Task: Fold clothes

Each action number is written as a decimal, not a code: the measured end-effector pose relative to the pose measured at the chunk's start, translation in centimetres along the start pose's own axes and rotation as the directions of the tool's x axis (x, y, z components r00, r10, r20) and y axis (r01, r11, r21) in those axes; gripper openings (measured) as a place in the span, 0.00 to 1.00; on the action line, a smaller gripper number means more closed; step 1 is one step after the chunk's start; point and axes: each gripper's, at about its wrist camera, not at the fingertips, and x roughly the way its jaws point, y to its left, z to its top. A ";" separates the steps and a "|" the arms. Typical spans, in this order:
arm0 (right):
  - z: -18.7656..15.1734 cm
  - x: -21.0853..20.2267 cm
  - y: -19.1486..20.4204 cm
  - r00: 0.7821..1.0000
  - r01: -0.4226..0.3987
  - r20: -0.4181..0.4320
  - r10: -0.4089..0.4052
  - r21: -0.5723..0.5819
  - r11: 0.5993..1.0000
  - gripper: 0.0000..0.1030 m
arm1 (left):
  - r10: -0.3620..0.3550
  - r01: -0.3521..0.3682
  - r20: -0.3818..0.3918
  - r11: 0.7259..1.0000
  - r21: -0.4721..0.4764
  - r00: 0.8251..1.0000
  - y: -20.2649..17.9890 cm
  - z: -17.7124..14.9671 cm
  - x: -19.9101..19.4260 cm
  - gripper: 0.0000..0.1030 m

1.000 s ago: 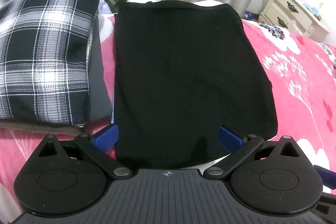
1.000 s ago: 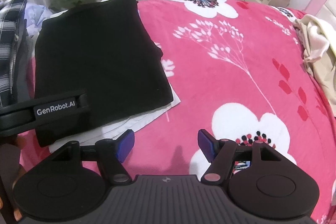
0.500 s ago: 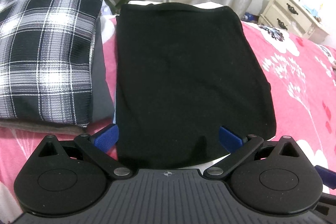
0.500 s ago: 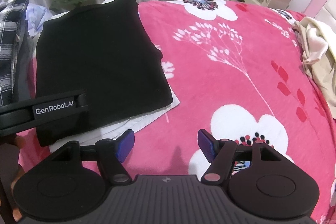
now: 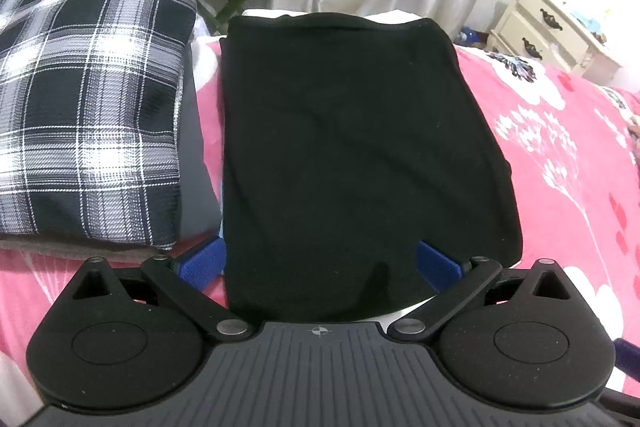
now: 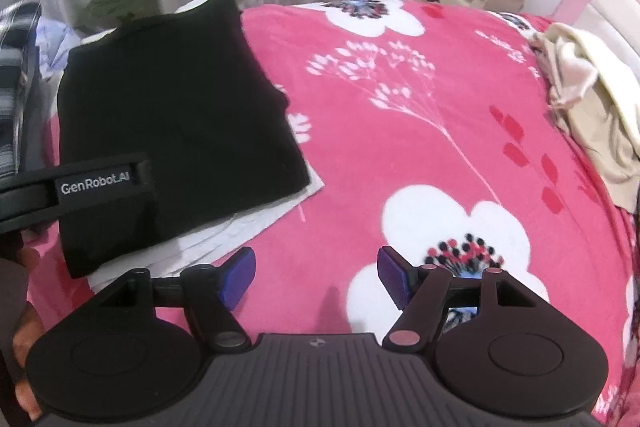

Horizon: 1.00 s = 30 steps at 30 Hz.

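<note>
The wide bed with the pink flowered blanket (image 6: pixel 400 115) carries everything here. On its left part lies the black soft garment (image 5: pixel 352 155), already folded into a neat flat rectangle, on top of a white folded cloth (image 6: pixel 248 227) which shows under its near edge. Just beside it, on the left, sits a stack with a black-and-white checked cloth (image 5: pixel 92 99) on top. I judge this fold as finished, so the step in hand is a pause between pieces.

The next move probably calls for the cream crumpled clothes (image 6: pixel 588 115) far on the right side of the bed.

The left gripper (image 5: pixel 320 263) hovers over the near edge of the black garment, jaws wide apart, pressing nothing. The right gripper (image 6: pixel 316 273) is also wide apart and empty, above the bare blanket.
</note>
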 end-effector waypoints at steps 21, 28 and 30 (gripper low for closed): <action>0.7 -1.5 -0.9 0.998 0.000 0.061 0.002 -0.035 0.999 0.68 | -0.033 0.033 0.025 0.999 0.002 0.999 -0.1 -1.0 -0.5 0.99; 0.9 -1.4 -0.8 0.998 -0.001 0.059 0.003 -0.037 0.999 0.68 | -0.032 0.032 0.024 0.999 0.005 0.999 0.0 -1.2 -0.5 0.99; 0.9 -1.4 -0.8 0.998 -0.003 0.062 0.005 -0.040 0.999 0.68 | -0.032 0.032 0.022 0.999 0.004 0.999 0.0 -1.2 -0.5 0.99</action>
